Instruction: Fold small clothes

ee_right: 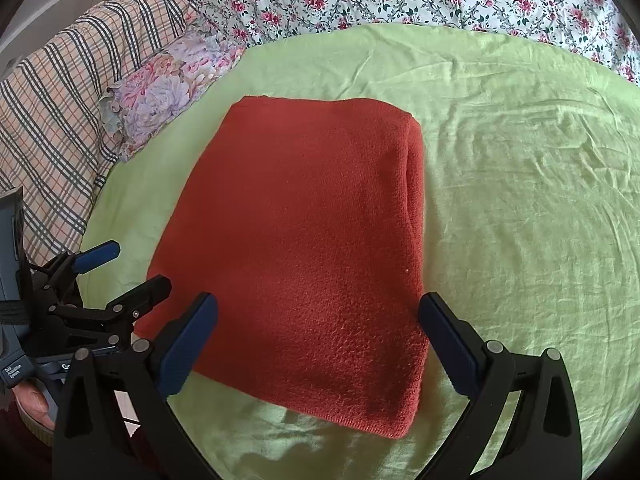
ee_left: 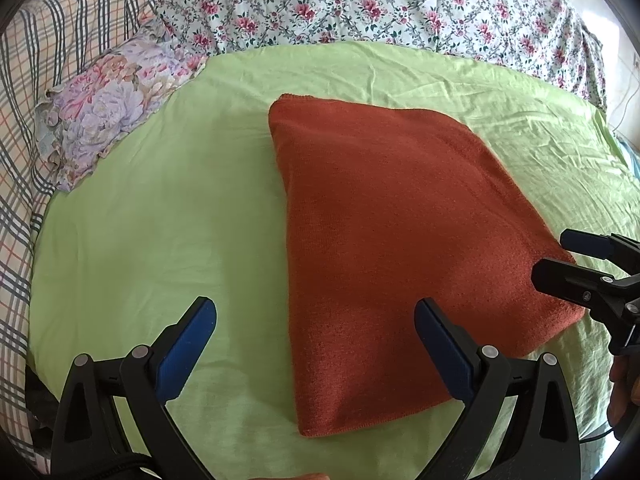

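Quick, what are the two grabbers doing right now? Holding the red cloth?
Left gripper: open, holding nothing, over the cloth's near edge.
Right gripper: open, holding nothing, over the cloth.

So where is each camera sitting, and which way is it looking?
Left wrist: sits on the left claw, looking forward over the green sheet at the red cloth's left edge; the right claw pokes in at right.
Right wrist: sits on the right claw, facing the red cloth; the left claw shows at left.
Both share the cloth, sheet, flowery pillow and open claws.
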